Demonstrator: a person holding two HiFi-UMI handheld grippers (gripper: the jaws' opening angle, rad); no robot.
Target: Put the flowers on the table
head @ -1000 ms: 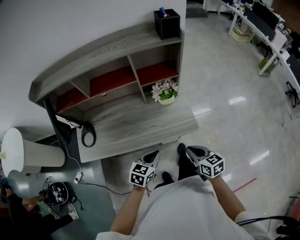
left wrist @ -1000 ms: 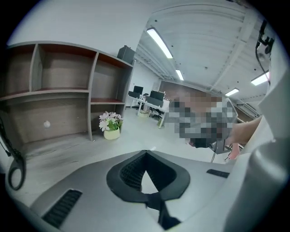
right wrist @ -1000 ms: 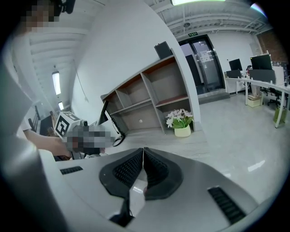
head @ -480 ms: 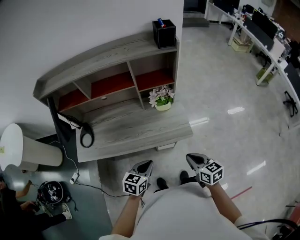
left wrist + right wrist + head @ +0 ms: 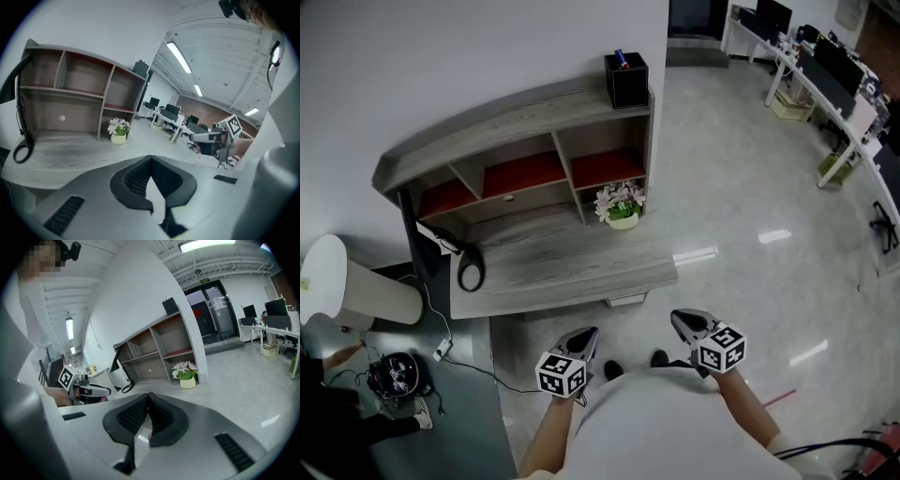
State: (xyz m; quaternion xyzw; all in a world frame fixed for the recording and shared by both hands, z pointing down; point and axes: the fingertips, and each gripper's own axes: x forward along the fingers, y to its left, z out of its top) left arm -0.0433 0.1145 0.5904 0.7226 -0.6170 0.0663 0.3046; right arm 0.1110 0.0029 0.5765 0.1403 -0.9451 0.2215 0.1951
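We held the left gripper (image 5: 586,334) and the right gripper (image 5: 679,319) low in front of our body, above the glossy grey floor (image 5: 741,206), both short of the front edge of the grey wood-grain desk (image 5: 562,264). In each gripper's own view the two black ribbed pads met at the tips with nothing between them, so both sets of jaws were together and empty. The small cream pot of pale pink and white flowers (image 5: 621,204) stood upright on the desk top near its right end, just in front of the right-hand red-backed compartment of the grey shelf unit (image 5: 516,124). It was well apart from both grippers. A black square box (image 5: 626,79) sat on top of the shelf unit at its right end, and a black cable loop (image 5: 472,273) lay at the desk's left end.
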